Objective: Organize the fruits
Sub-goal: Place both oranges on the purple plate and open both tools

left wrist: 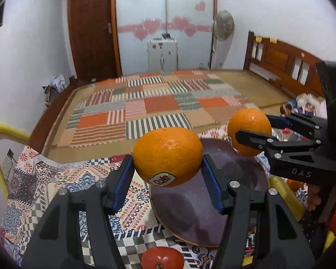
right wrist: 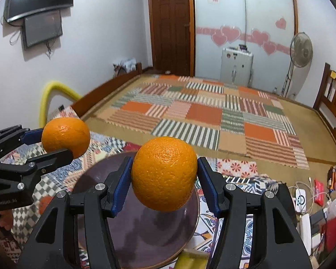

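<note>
Hovering left gripper [left wrist: 168, 170] clamping orange [left wrist: 167, 156], above plate [left wrist: 190, 213]

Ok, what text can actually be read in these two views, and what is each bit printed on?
"Dole": sticker on the orange in the left tool.
"DAS": body of the right tool, seen from the left wrist.
"GenRobot.AI", blurred, a likely reading: body of the left tool in the right wrist view.
Small label on the wardrobe: too blurred to read.

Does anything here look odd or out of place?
Nothing damaged or spilled. Each gripper holds an orange in the air above the dark plate: the left gripper a stickered orange, the right gripper a plain orange.
</note>
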The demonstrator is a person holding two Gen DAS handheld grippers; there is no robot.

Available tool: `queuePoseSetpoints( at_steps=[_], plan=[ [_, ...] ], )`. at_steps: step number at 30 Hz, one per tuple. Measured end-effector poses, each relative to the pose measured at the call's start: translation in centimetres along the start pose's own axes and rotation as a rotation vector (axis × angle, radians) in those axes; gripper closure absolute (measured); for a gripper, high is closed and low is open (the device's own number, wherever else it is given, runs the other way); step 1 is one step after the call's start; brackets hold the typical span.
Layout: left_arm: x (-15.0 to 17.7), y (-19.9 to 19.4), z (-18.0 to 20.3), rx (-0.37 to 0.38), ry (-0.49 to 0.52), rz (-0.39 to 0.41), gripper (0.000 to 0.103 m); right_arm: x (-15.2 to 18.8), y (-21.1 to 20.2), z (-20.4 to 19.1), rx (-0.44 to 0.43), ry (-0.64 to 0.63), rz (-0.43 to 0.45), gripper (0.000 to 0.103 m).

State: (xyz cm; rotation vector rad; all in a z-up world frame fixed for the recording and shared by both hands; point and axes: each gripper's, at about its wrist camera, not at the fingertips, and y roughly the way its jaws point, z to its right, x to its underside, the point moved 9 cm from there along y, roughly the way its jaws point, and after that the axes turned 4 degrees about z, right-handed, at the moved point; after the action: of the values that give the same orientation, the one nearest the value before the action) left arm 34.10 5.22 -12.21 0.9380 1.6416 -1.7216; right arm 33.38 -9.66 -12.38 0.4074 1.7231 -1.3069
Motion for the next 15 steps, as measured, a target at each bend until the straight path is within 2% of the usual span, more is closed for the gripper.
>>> queuePoseSetpoints(
  at_steps=[7, 11, 15],
  plan=[
    [1.8, 4.2, 0.4, 0.042, 0.003, -0.151, 0.043, 1.1, 1.8, 0.1, -0.009, -0.033, -0.109, 0.048],
    [2.3, 5.3, 0.6, 0.04, -0.002, -0.189, 0.042, 1.8, 2.7, 0.2, -0.028, -0.017, -0.162, 0.048],
    [2.5, 5.9, 0.5, 0.053, -0.026, -0.22, 0.042, 1.8, 3.2, 0.4, -0.02, -0.027, -0.173, 0.048]
  ],
)
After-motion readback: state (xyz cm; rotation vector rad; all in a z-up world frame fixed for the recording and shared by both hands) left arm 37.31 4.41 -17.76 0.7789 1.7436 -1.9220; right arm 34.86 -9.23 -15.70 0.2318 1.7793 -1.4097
